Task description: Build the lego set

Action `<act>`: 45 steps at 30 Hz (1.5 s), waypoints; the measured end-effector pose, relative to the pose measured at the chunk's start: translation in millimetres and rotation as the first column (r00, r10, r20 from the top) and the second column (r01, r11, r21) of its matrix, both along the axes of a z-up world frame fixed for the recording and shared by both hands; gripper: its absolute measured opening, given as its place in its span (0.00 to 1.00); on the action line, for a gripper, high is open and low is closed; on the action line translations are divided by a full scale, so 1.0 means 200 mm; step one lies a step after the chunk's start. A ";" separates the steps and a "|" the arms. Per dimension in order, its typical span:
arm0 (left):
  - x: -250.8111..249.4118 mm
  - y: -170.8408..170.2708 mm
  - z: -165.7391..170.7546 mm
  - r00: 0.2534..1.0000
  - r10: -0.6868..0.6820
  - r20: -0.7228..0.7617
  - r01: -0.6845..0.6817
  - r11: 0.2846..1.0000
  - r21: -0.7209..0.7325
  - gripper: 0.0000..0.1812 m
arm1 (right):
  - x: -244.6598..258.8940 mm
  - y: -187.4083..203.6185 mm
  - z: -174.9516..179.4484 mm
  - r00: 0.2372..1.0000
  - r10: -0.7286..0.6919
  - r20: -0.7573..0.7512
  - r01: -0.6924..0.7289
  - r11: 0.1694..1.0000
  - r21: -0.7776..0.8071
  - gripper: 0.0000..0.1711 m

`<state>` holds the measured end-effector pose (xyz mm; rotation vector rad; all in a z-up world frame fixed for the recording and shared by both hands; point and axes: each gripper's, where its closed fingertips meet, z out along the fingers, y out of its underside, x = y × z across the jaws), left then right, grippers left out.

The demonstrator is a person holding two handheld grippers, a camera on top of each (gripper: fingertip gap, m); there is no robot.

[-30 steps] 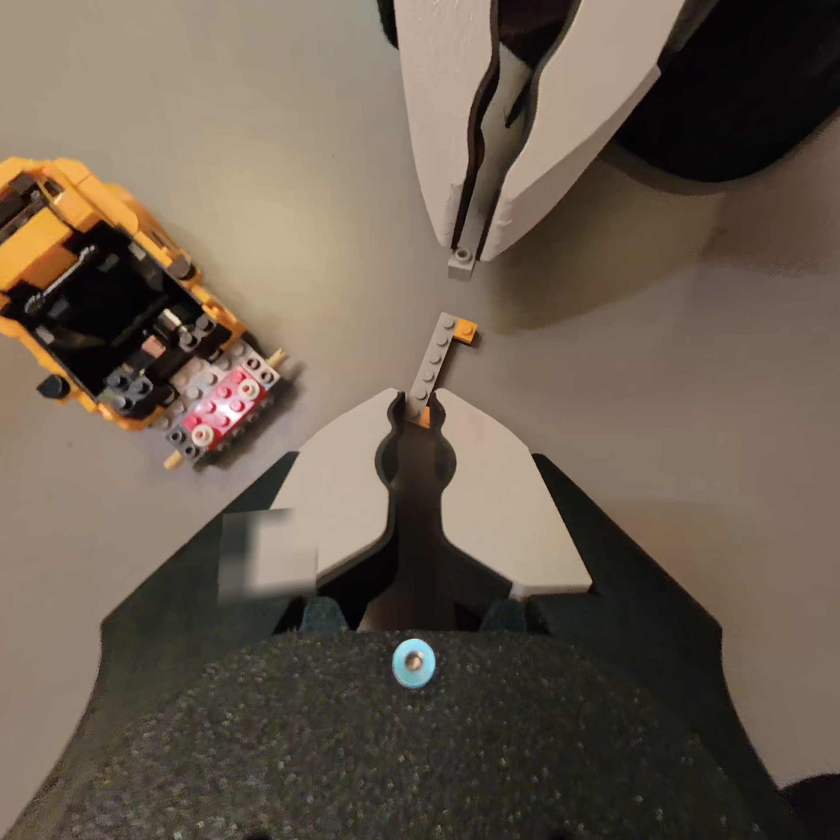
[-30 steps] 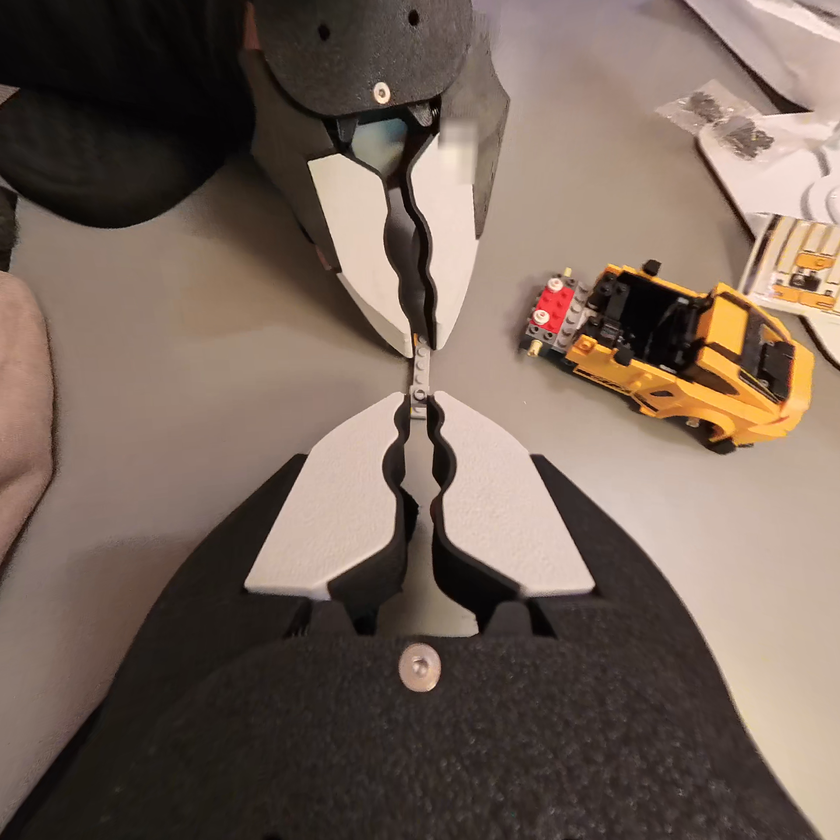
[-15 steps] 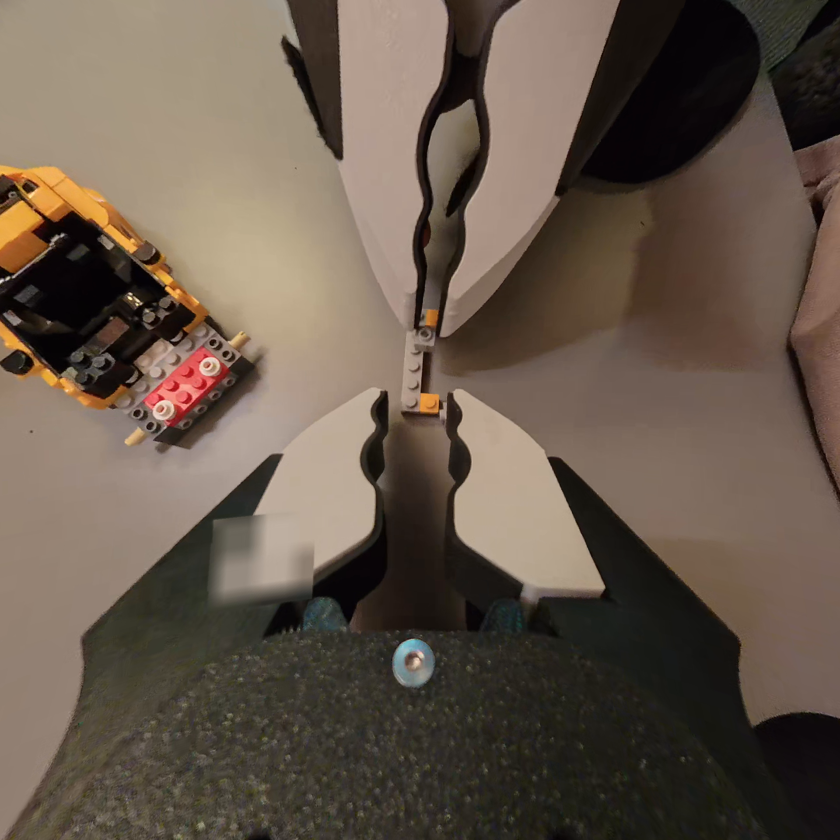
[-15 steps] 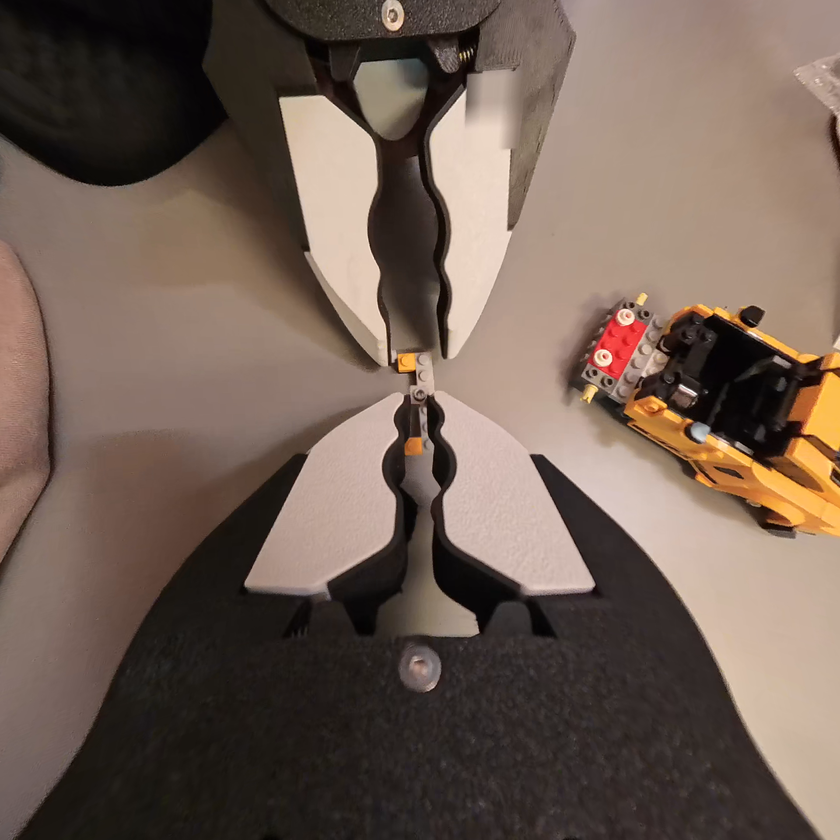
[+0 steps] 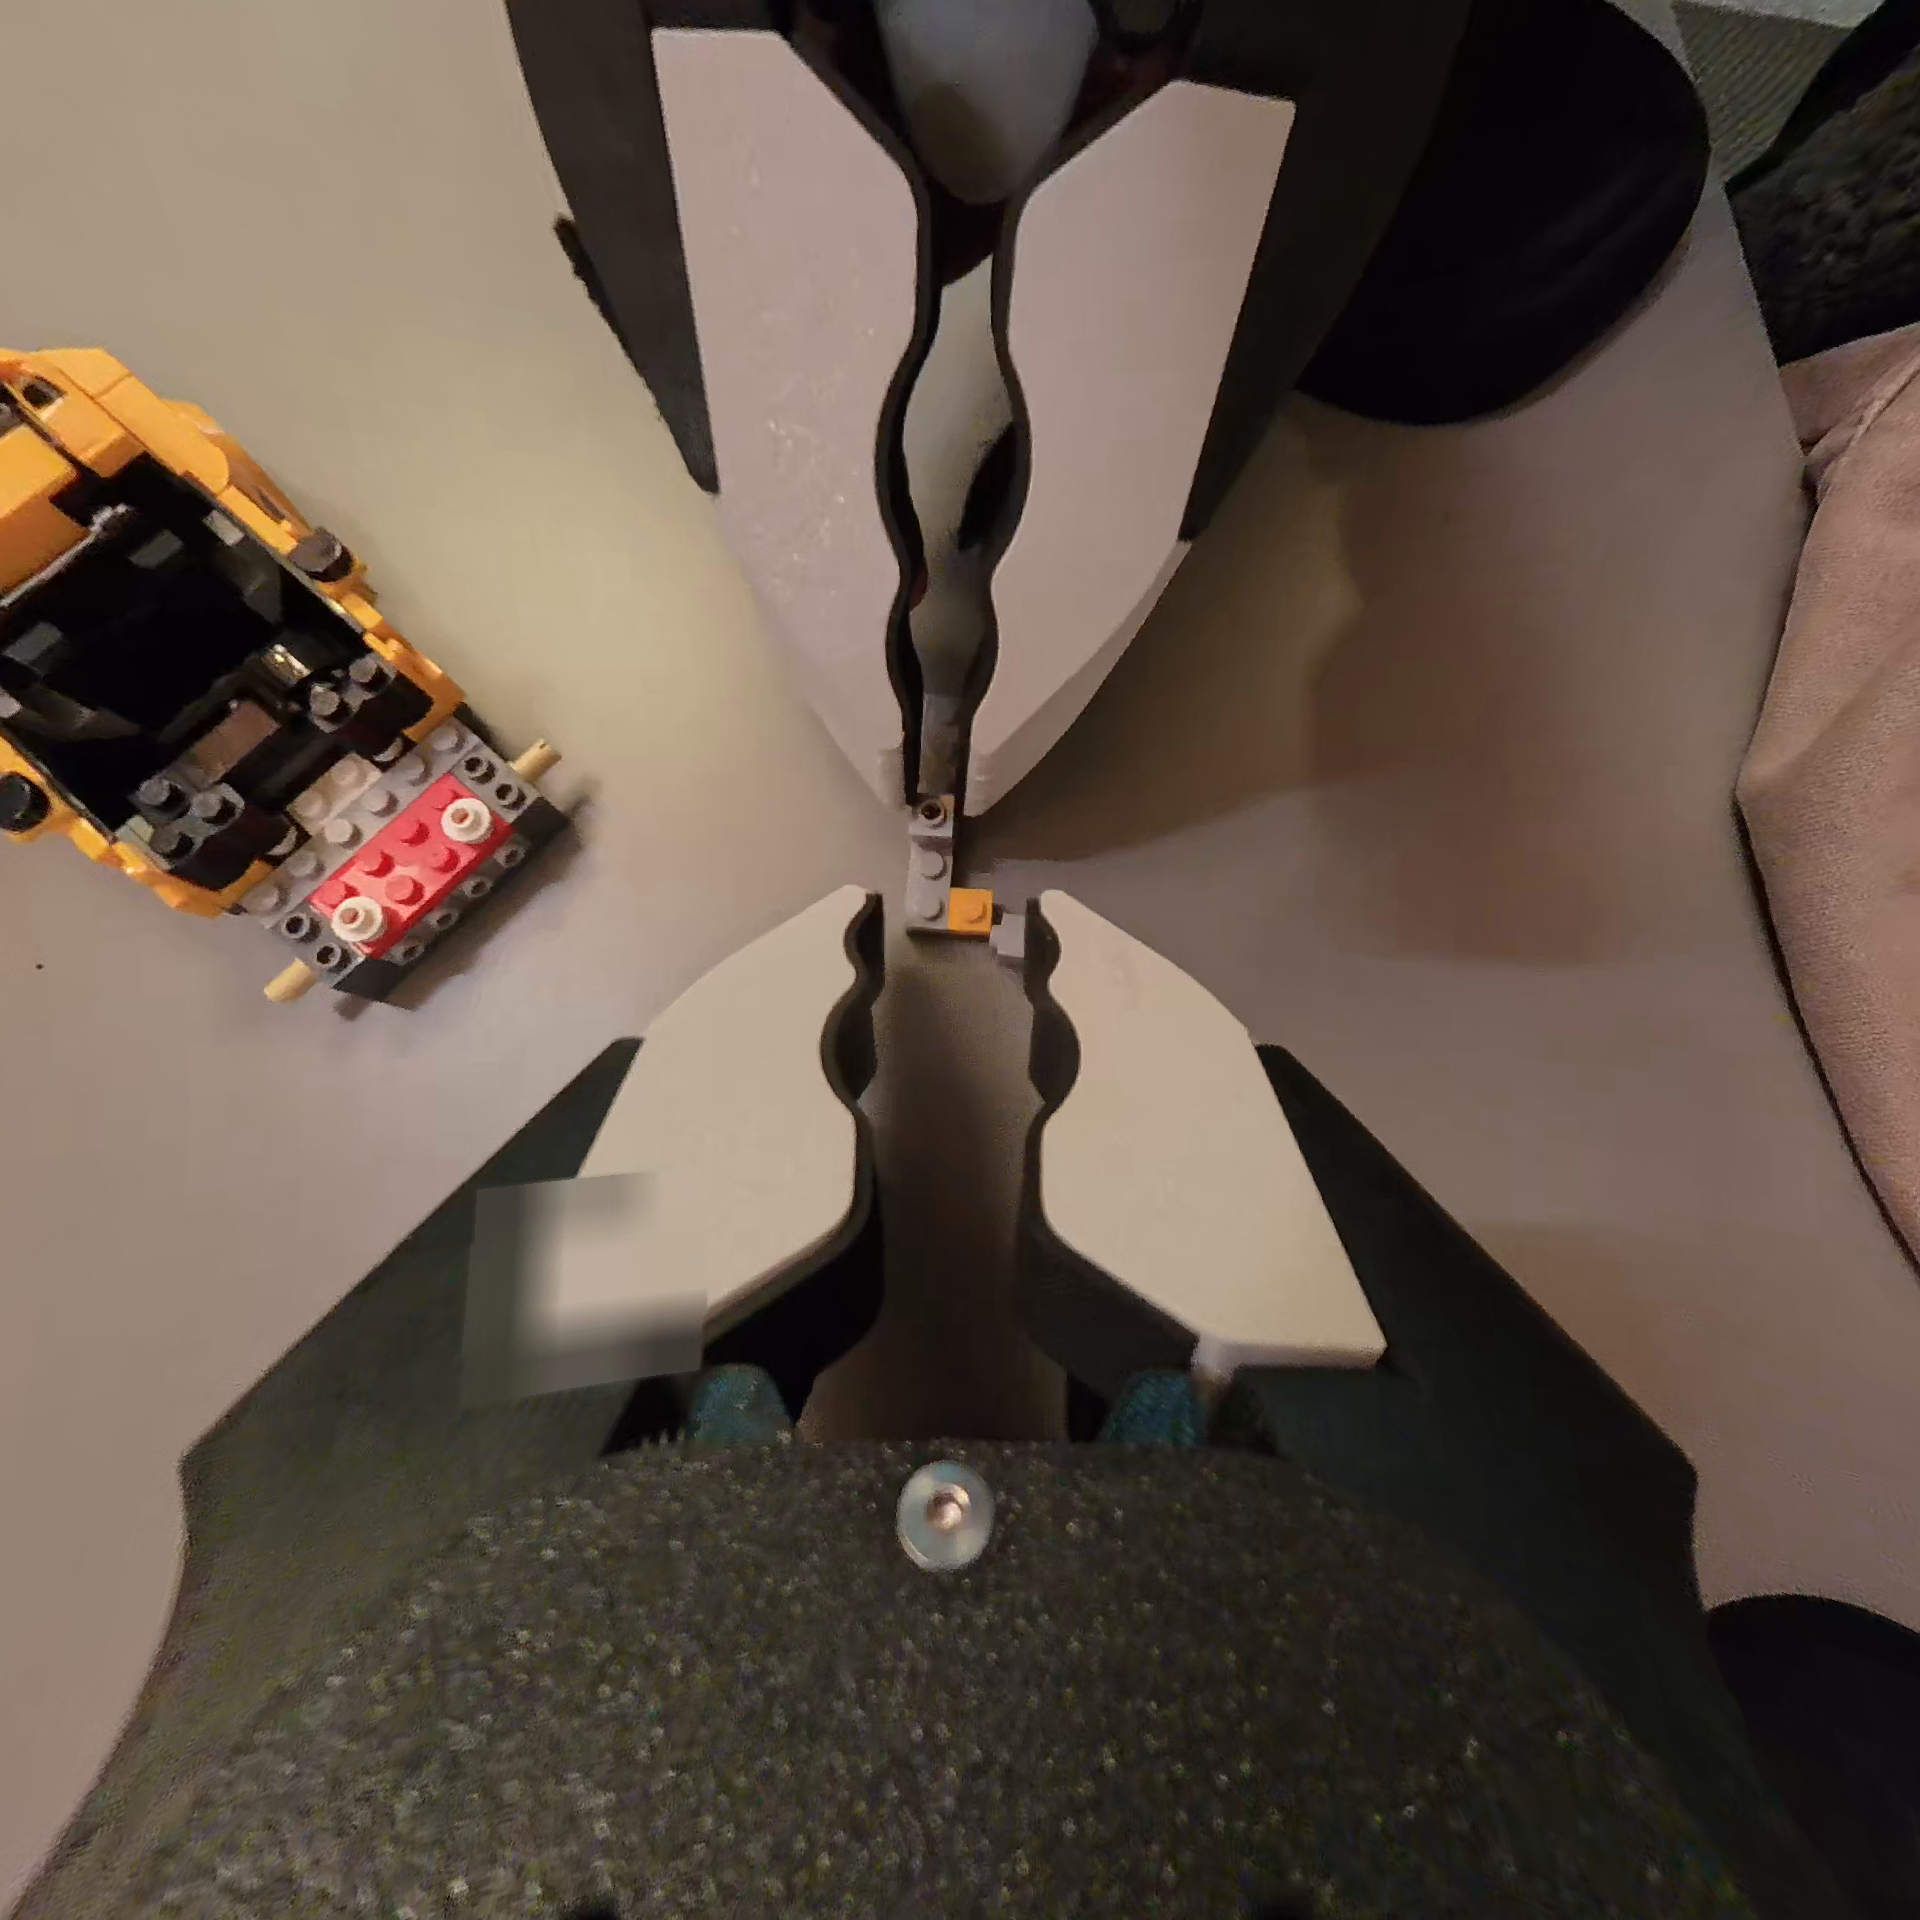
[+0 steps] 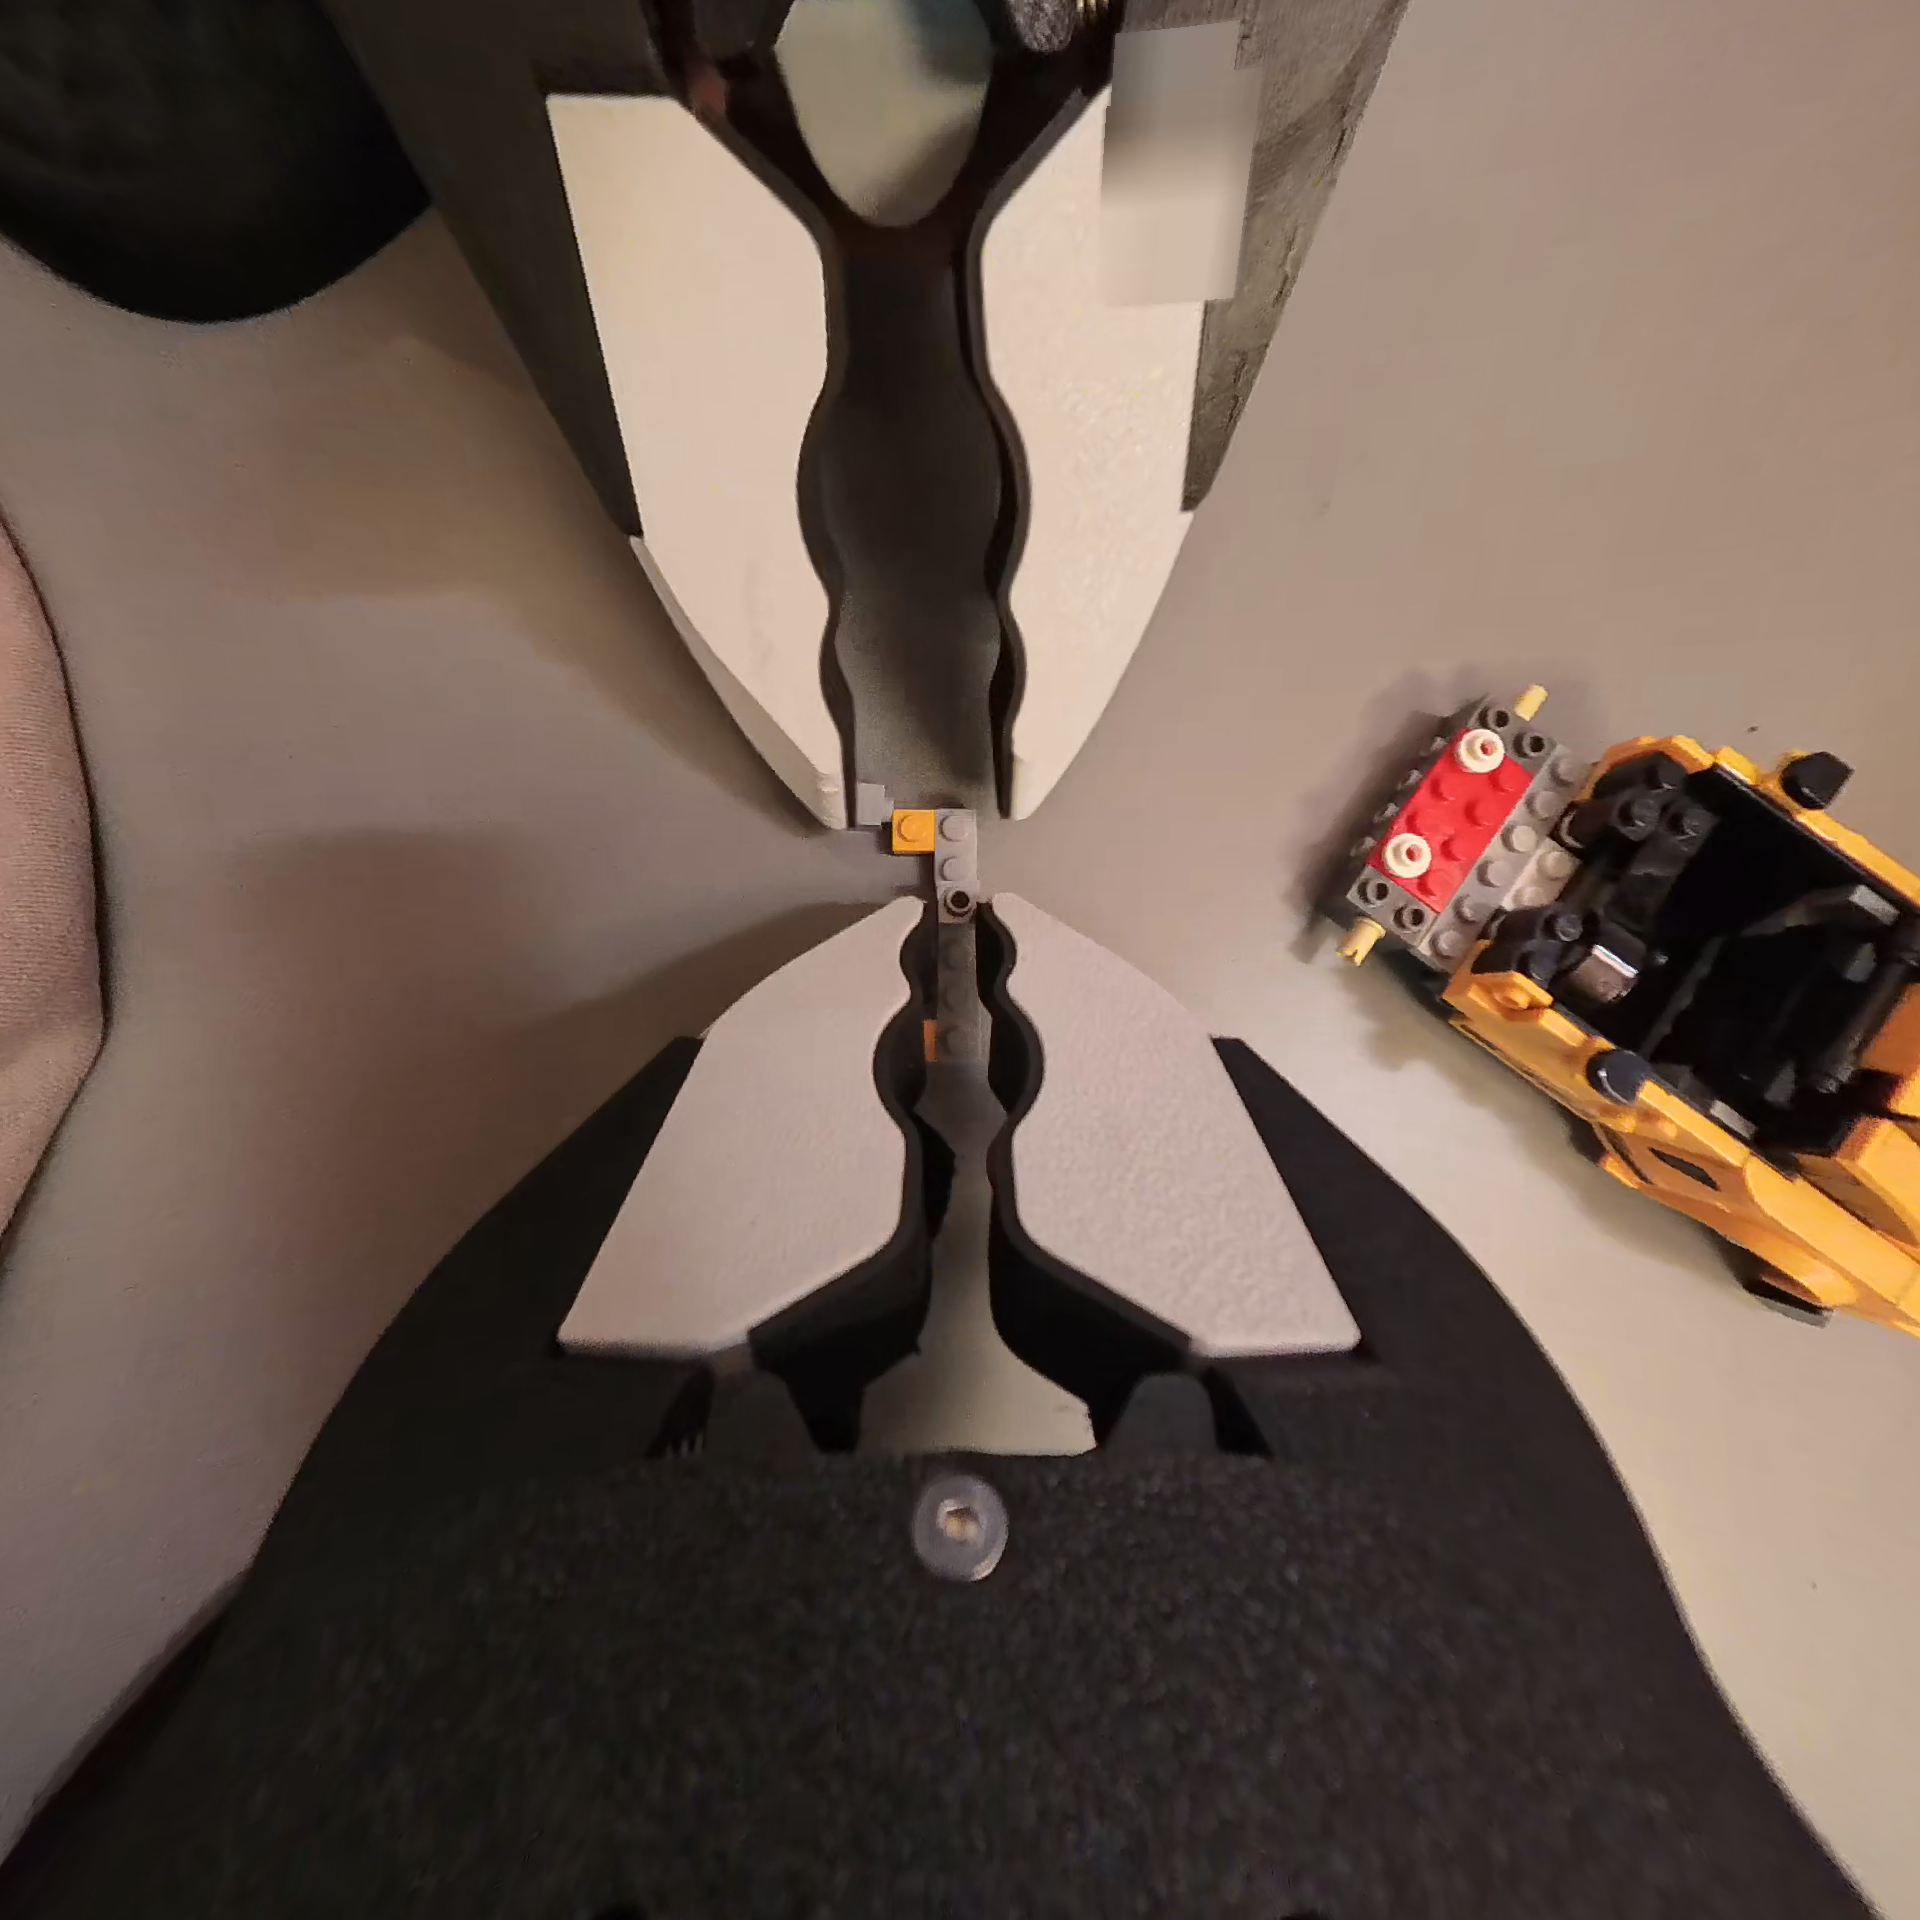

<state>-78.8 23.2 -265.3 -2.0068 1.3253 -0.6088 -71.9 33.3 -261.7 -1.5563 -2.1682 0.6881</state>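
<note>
A thin grey plate strip [image 6: 956,873] with a small orange piece [image 6: 914,831] at its far end sticks out of my right gripper [image 6: 954,912], which is shut on it. In the left wrist view the strip [image 5: 930,873] and orange piece [image 5: 974,912] hang from the right gripper [image 5: 938,798] just in front of my left gripper [image 5: 954,904]. My left gripper is open, its tips either side of the strip's end without gripping it. A tiny grey bit [image 5: 1006,940] sits at its right fingertip. The yellow lego car [image 5: 208,707] with a red plate lies on the table.
The car also shows in the right wrist view [image 6: 1662,966], to the right of both grippers. A pinkish cloth [image 5: 1849,727] lies at the table's edge, seen also in the right wrist view [image 6: 42,883]. A dark rounded object [image 5: 1507,208] lies behind the right gripper. The grippers are tip to tip, or close to it. It is some 15 cm from my right tips to the dark rounded object [image 5: 1507,208].
The two grippers came together tip to tip. My left gripper let go of the grey strip and opened; the strip now sits in the shut right gripper.
</note>
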 end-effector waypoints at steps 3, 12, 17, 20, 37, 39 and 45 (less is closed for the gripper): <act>0.02 -0.01 -0.01 1.000 -0.006 0.008 0.006 1.000 -0.026 0.16 | 0.00 0.00 0.00 1.000 0.003 0.007 -0.003 1.000 -0.001 0.04; 0.02 0.01 -0.03 0.999 0.012 -0.029 -0.012 1.000 -0.013 0.14 | 0.01 0.01 -0.01 0.996 0.026 0.085 -0.029 0.999 0.033 0.03; 0.02 0.00 -0.03 0.999 0.016 -0.032 -0.016 1.000 -0.005 0.13 | 0.02 0.01 -0.02 0.986 0.023 0.162 -0.029 0.999 0.038 0.03; 0.02 0.00 -0.03 0.999 0.020 -0.037 -0.020 1.000 0.001 0.13 | 0.02 0.01 -0.02 0.982 0.002 0.191 -0.008 0.999 0.031 0.03; -0.02 0.00 -0.03 0.997 0.073 -0.037 -0.071 0.996 0.044 0.09 | -0.01 -0.01 -0.02 0.944 -0.030 0.329 0.050 0.997 -0.053 0.04; -0.03 0.00 -0.03 0.997 0.068 -0.039 -0.066 0.996 0.055 0.09 | -0.02 -0.01 -0.02 0.944 -0.018 0.329 0.035 0.998 -0.044 0.04; -0.06 -0.01 -0.03 0.997 0.069 -0.030 -0.067 0.995 0.073 0.09 | -0.04 -0.02 -0.02 0.940 0.021 0.339 -0.012 1.000 -0.029 0.04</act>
